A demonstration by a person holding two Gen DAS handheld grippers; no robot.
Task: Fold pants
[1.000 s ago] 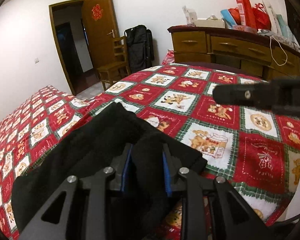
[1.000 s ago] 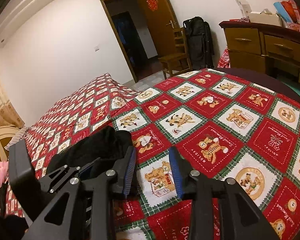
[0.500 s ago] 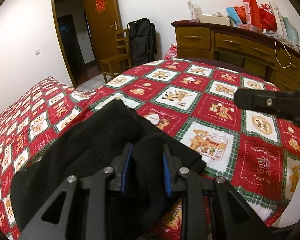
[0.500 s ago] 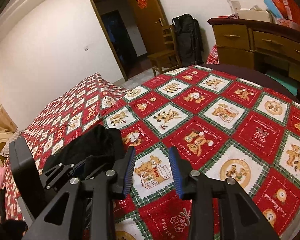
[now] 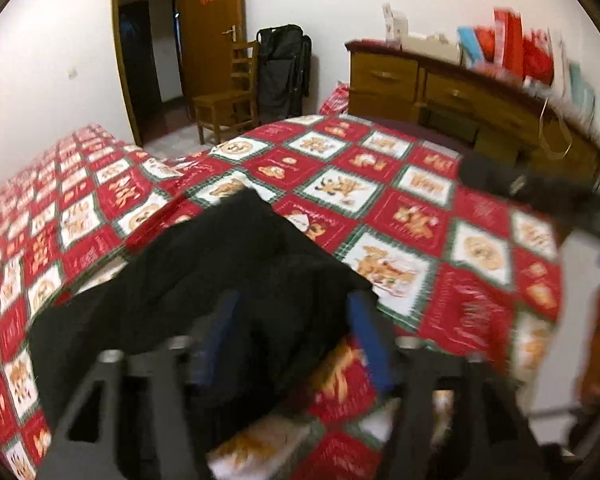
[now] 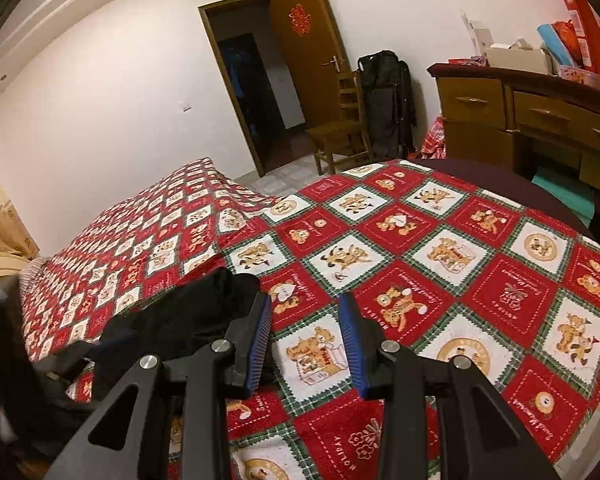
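Note:
The black pants [image 5: 204, 276] lie folded in a bundle on the red patterned bedspread [image 5: 380, 184]. My left gripper [image 5: 292, 312] is open, its blue-padded jaws spread wide around the near edge of the bundle; the view is blurred. My right gripper [image 6: 305, 320] is open and empty above the bedspread [image 6: 440, 264], just right of the pants [image 6: 196, 312]. The right gripper's body shows as a dark blurred bar in the left wrist view [image 5: 540, 196]. The left gripper's body shows at the left edge of the right wrist view [image 6: 8, 360].
A wooden dresser [image 6: 532, 120] with boxes and bags on top stands at the right. A wooden chair [image 6: 340, 136] and a black bag [image 6: 384, 100] stand by the open door [image 6: 308, 56]. The bed's rounded edge [image 6: 560, 208] is at the right.
My left gripper was shut on the pants and has now opened, letting the bundle go. The left view has shifted and blurred. My right gripper stays open and has shifted a little.

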